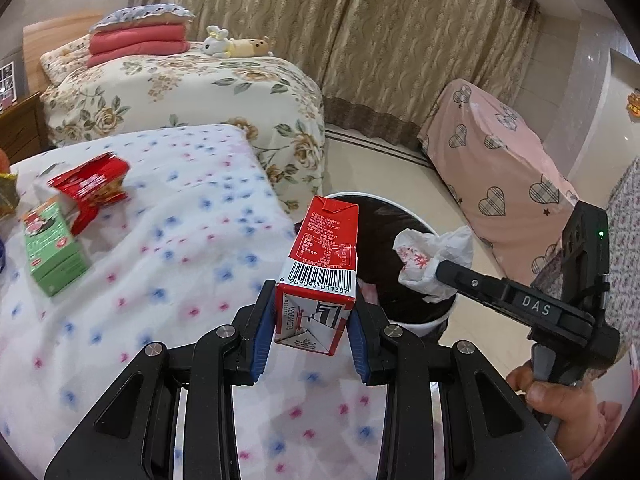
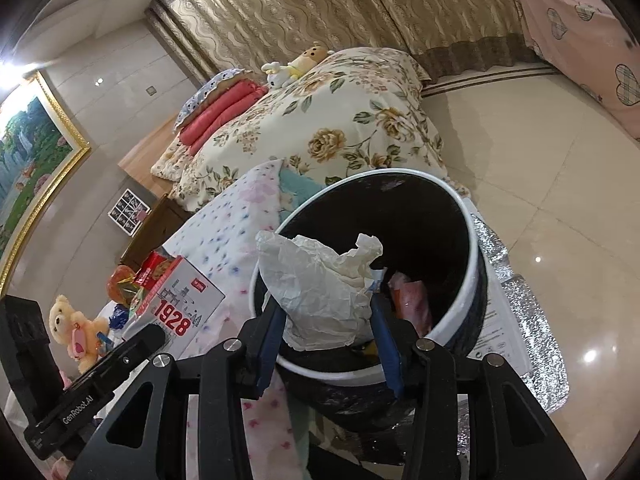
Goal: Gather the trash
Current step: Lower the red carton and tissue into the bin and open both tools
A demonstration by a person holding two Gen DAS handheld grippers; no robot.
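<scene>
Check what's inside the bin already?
Right wrist view: the trash bin has a dark liner, with a pink wrapper low inside. The crumpled white paper in the right gripper covers the left part; the bottom can't be seen.

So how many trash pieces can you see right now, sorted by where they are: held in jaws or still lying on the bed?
Held in jaws: 2, red carton and crumpled paper
Lying on the bed: 2, red wrapper and green box
Total: 4
</scene>
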